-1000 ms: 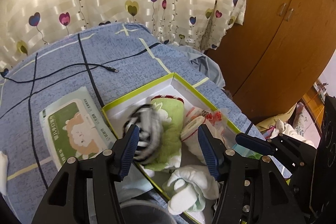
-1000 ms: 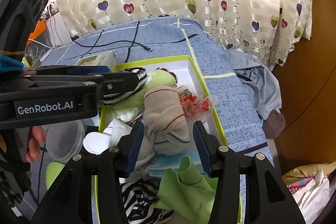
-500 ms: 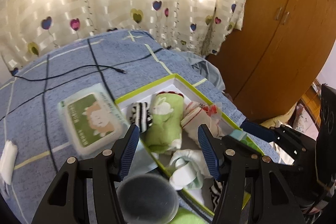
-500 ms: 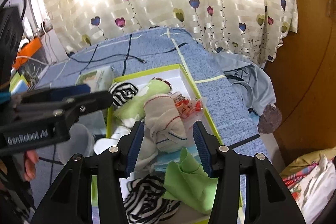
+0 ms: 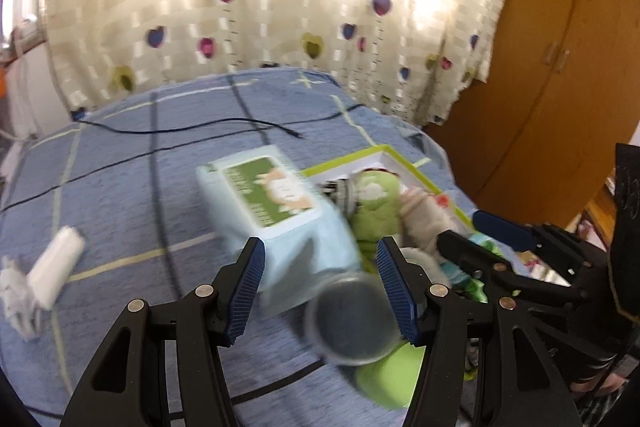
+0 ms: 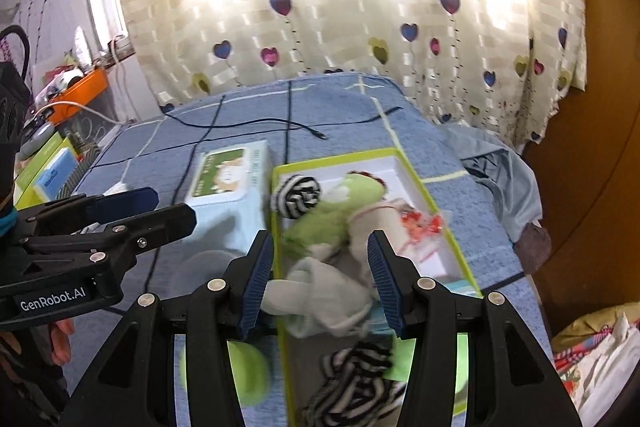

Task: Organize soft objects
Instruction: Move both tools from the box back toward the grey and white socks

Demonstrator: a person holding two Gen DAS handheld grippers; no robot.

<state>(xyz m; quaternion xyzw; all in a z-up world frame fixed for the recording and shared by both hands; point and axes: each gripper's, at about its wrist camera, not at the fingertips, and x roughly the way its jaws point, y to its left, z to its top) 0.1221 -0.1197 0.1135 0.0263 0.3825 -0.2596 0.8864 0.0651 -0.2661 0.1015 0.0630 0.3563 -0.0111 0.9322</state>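
Below, a blue plaid bedspread [image 6: 460, 155] carries a green-rimmed box [image 6: 436, 203] holding rolled soft items: a green roll [image 6: 336, 211], a striped sock ball [image 6: 296, 195] and a pale sock [image 6: 320, 291]. Beside the box lies a wet-wipes pack [image 5: 272, 195], near a round container [image 5: 352, 319]. Both the left gripper [image 5: 320, 287] and the right gripper [image 6: 320, 279] are released, jaws apart and empty.
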